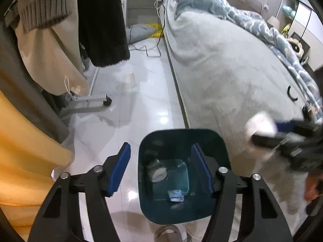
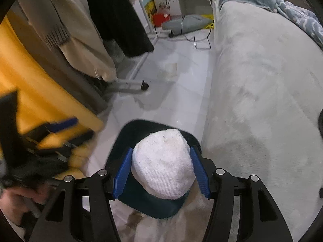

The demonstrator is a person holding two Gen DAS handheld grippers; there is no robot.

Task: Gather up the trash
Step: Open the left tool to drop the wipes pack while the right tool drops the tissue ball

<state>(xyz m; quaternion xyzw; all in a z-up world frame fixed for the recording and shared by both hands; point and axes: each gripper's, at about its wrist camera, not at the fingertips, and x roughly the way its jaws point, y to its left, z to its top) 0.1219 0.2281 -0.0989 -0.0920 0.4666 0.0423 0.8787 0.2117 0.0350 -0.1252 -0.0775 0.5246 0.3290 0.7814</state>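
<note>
With the right hand-held gripper [image 2: 161, 171] clamping the white wad [image 2: 162, 165] over the bin [image 2: 125, 139], centre it before releasing, keeping the left hand-held gripper [image 1: 161, 169] spread wide and clear.

Tiled floor [image 1: 145, 109]: teal bin [image 1: 219, 141], rack foot [image 1: 94, 100].

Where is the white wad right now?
In the right wrist view, the white wad sits clamped in the right gripper, above the dark bin beside the bed.
</note>
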